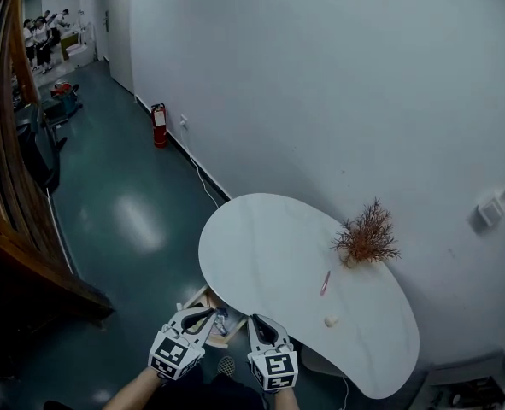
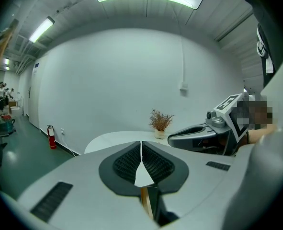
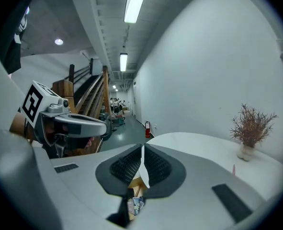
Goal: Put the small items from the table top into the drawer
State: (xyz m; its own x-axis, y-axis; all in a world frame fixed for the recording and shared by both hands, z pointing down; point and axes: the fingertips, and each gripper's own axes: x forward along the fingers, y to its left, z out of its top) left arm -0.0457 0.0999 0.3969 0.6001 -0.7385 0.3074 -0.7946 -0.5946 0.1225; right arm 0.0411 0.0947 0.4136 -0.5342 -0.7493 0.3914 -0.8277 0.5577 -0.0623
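A white kidney-shaped table [image 1: 261,246] carries a thin red stick-like item [image 1: 325,283] and a small cream lump [image 1: 330,320] near its right end. Below the table's near edge an open wooden drawer [image 1: 220,321] shows some small things inside. My left gripper [image 1: 202,313] and right gripper [image 1: 258,321] hang side by side over that drawer, off the table's near edge. In the left gripper view the left gripper [image 2: 141,151] has its jaws together with nothing between them. The right gripper [image 3: 142,157] is likewise shut and empty, and the red item [image 3: 233,169] lies to its right.
A dried brown plant [image 1: 367,236] in a small vase stands at the table's far right by the white wall. A red fire extinguisher [image 1: 159,125] sits on the floor by the wall. A wooden staircase [image 1: 13,186] runs along the left. People stand far down the corridor.
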